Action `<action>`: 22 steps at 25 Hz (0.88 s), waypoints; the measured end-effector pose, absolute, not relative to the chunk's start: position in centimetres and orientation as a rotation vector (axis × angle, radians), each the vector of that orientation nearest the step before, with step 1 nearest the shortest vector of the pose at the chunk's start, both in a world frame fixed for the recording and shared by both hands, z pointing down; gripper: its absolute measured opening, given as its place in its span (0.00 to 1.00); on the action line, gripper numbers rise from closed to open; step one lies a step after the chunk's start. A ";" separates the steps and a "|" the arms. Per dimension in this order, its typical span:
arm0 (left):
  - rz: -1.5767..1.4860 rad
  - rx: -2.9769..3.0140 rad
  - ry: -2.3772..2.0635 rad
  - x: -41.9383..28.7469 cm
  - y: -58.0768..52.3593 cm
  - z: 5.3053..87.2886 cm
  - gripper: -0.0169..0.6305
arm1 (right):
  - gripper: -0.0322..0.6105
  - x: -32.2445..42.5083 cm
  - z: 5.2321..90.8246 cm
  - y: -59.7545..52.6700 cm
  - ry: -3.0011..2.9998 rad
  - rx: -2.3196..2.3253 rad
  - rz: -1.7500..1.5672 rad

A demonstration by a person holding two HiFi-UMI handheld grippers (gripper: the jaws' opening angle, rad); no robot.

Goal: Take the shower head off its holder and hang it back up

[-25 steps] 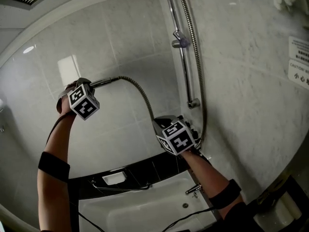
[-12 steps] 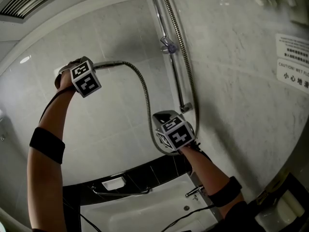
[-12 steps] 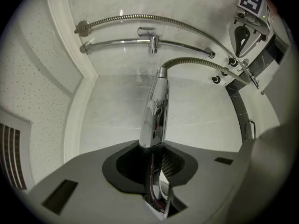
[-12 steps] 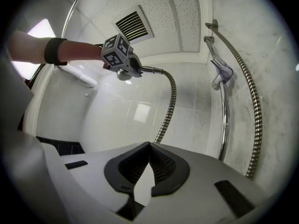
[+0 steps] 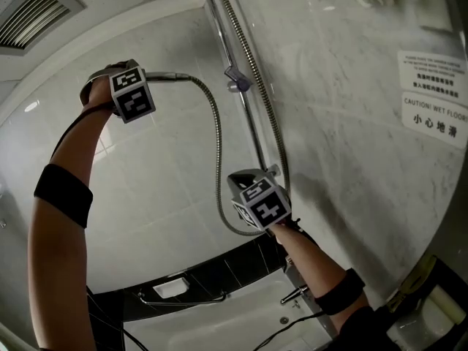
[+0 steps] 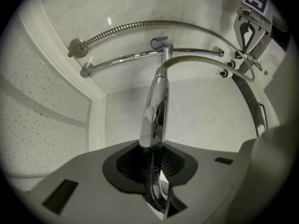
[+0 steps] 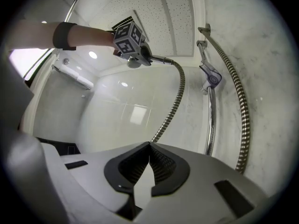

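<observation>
One grip: left gripper (image 6: 152, 149) pinched the shower head (image 6: 157, 104), its long axis pointing straight at the holder (image 6: 160, 43) ahead (right gripper (image 7: 148, 146) pressed shut, empty, lower).

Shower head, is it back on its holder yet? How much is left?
Done: the shower head is off its holder, which sits empty on the rail. In hand: the left hand-held gripper holds it up high, away from the holder. Left: carry it over and hang it back.
</observation>
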State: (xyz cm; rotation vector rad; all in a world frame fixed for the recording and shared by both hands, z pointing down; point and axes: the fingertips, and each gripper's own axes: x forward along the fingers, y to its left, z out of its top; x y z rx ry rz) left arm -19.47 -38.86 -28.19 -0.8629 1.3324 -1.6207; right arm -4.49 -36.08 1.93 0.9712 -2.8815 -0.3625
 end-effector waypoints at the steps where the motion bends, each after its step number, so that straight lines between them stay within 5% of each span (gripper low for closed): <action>1: -1.624 -0.847 1.319 -18.8 -39.2 -28.6 0.16 | 0.09 -4.3 2.0 -36.3 -2.879 0.974 -0.368; 22: -1.630 -0.747 1.194 -11.6 -42.8 -30.7 0.16 | 0.09 -1.0 1.8 -38.0 -2.897 1.000 -0.364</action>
